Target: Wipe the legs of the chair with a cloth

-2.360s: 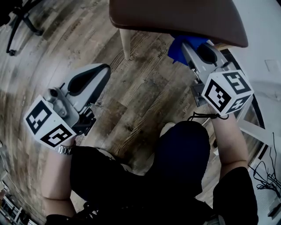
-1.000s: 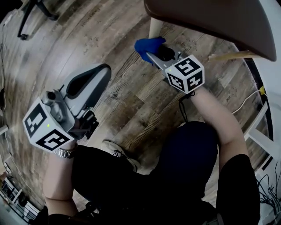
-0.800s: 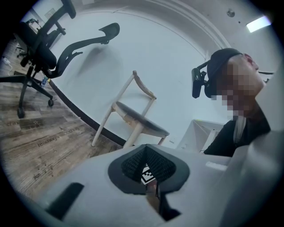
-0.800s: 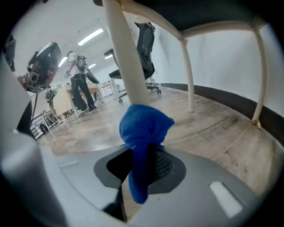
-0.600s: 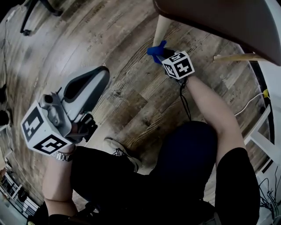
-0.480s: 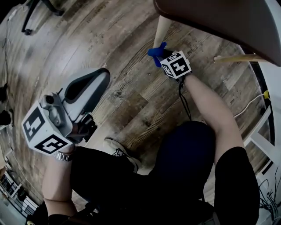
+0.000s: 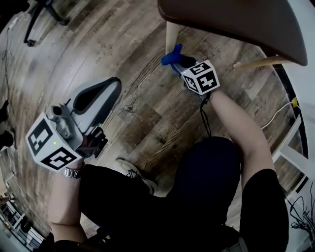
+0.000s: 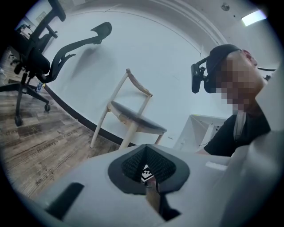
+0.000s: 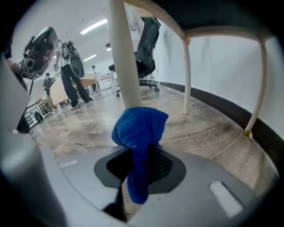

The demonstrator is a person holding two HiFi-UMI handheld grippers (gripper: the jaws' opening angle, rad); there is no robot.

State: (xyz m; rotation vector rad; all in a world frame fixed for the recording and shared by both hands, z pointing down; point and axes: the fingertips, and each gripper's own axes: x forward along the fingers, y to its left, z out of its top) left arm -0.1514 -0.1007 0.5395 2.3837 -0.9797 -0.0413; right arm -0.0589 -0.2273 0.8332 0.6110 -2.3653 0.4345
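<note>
A chair with a brown seat (image 7: pixel 236 24) stands over pale wooden legs. My right gripper (image 7: pixel 178 60) is shut on a blue cloth (image 7: pixel 171 55), which is bunched against the near leg (image 7: pixel 171 35) just below the seat. In the right gripper view the cloth (image 9: pixel 140 128) bulges out of the jaws and touches that leg (image 9: pixel 122 57), with my right gripper (image 9: pixel 140 162) clamped on its tail. My left gripper (image 7: pixel 101 91) hangs apart at the left over the floor, shut on nothing. In its own view the left gripper (image 8: pixel 148 170) points away at a wall.
Two more chair legs (image 9: pixel 187 75) (image 9: pixel 259 84) stand behind, near a dark skirting. A black office chair base (image 7: pixel 44 12) is far left. A second wooden chair (image 8: pixel 128 117) stands by the white wall. A cable (image 7: pixel 278 113) and a white frame (image 7: pixel 295 152) lie right.
My right gripper carried the blue cloth from under the seat's right side across to the near pale leg and now rubs it there. The left gripper stayed low at the left.
</note>
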